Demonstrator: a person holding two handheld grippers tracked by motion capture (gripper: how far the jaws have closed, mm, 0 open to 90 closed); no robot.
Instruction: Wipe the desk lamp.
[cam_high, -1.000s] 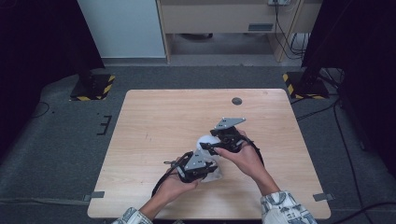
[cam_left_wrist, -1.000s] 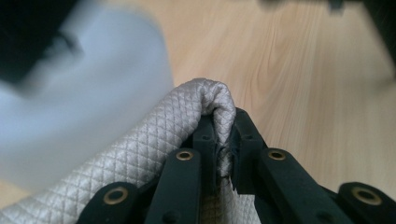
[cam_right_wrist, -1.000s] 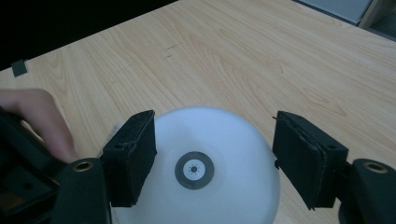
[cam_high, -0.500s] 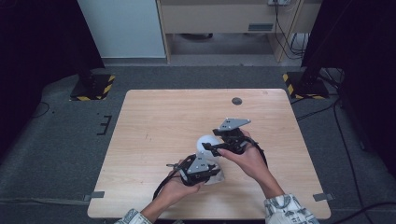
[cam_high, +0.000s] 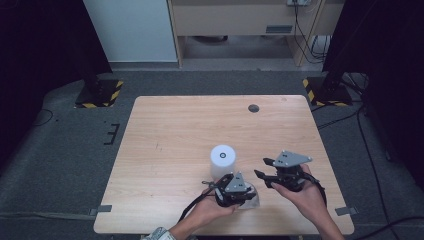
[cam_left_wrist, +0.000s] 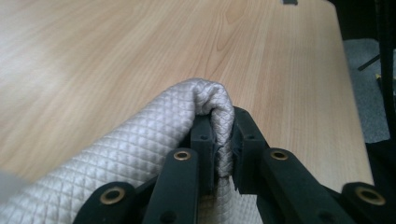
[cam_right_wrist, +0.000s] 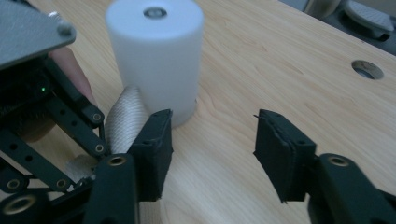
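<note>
Left gripper view first: jaws of the left gripper (cam_left_wrist: 223, 154) clamped tight on a fold of quilted cloth (cam_left_wrist: 154, 154), pinched edge standing up between the pads and bulging just above the tips. Rest of the fabric draping back and off to the left of the jaws, bare wooden table (cam_left_wrist: 140, 51) stretching ahead of them.

Over in the right gripper view, right gripper (cam_right_wrist: 210, 149) with jaws wide apart, nothing between them but tabletop. White cylinder (cam_right_wrist: 156, 56) standing upright just beyond the left-hand jaw, a hump of that same cloth (cam_right_wrist: 123, 121) tucked just beside that jaw and touching the cylinder's base or very nearly, hard to call. Other gripper crowding in further left.

High view for context: left gripper (cam_high: 235, 190) low over the crumpled cloth (cam_high: 250, 199) near the table's front edge, right gripper (cam_high: 270, 172) off to its side and not touching any fabric, cylinder (cam_high: 222, 161) right behind the cloth.

Looks like mid-handling of the cloth, probably a fold or spread: one corner secured, second grab not yet made. Next move probably calls for bringing the open jaws onto a free edge without knocking the cylinder, then closing.

As for the cloth itself: pale silvery grey, diamond-quilted texture, thin and floppy, bunched rather than flat. Likely to slip and sag, so a deep bite needed.
</note>
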